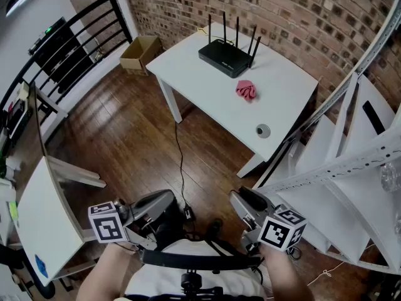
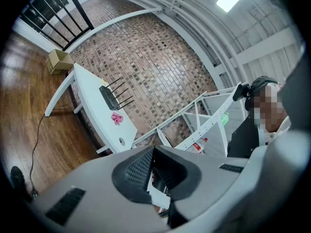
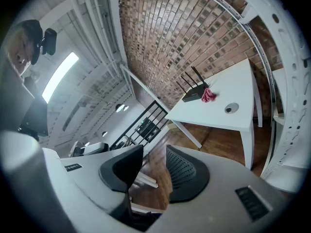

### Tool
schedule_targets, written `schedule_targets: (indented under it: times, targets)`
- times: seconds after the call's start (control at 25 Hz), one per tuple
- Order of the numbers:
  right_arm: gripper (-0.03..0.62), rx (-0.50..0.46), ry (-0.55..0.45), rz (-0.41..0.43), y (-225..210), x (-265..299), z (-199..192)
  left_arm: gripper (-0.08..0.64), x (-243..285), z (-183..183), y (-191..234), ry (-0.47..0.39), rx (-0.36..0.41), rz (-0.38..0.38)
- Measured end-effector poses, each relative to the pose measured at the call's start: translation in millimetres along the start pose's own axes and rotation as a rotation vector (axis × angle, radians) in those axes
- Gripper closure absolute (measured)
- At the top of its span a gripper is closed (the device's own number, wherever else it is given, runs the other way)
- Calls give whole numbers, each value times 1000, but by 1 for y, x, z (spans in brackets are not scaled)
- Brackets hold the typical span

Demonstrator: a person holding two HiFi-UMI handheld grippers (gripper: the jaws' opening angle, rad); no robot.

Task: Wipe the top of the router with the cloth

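Note:
A black router (image 1: 224, 58) with several upright antennas stands at the far side of a white table (image 1: 200, 83). A crumpled pink cloth (image 1: 246, 91) lies on the table just in front of it. Both also show far off in the left gripper view, router (image 2: 109, 97) and cloth (image 2: 117, 118), and in the right gripper view, router (image 3: 194, 93) and cloth (image 3: 209, 95). My left gripper (image 1: 168, 200) and right gripper (image 1: 241, 198) are held low near my body, well short of the table. Each stands open with nothing between its pads, the left gripper (image 2: 154, 155) and the right gripper (image 3: 154, 154).
A round grey cap (image 1: 263, 130) sits in the table's near corner. A dark cable (image 1: 180, 162) runs across the wooden floor. A cardboard box (image 1: 139, 54) lies by the black railing (image 1: 69, 49). White metal shelving (image 1: 351, 162) stands at the right, a white desk (image 1: 41, 221) at the left.

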State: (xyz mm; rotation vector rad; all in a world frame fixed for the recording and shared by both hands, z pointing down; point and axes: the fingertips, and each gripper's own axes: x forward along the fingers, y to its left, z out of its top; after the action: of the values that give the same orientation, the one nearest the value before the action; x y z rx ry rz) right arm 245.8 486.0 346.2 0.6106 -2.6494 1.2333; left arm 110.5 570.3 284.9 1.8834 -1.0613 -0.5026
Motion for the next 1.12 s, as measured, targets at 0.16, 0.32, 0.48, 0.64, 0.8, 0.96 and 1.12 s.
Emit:
schedule_targets:
  times: [0.16, 0.32, 0.48, 0.64, 0.8, 0.96, 1.12]
  targets:
    - [407, -8, 3, -28, 4, 40, 6, 557, -12, 33, 27, 2, -5, -17]
    - [403, -9, 9, -75, 16, 88, 14, 557, -27, 75, 64, 28, -10, -22]
    - [402, -23, 44, -133, 22, 148, 17, 557, -38, 128, 110, 64, 34, -16]
    - [399, -5, 45, -196, 28, 210, 28, 557, -57, 181, 156, 107, 46, -20]
    - [399, -22, 28, -229, 53, 262, 48, 557, -79, 228, 185, 149, 65, -25]
    - [399, -65, 27, -268, 66, 291, 62, 557, -89, 257, 207, 158, 70, -33]
    - [376, -115, 32, -308, 68, 301, 76, 557, -89, 275, 217, 144, 75, -45]
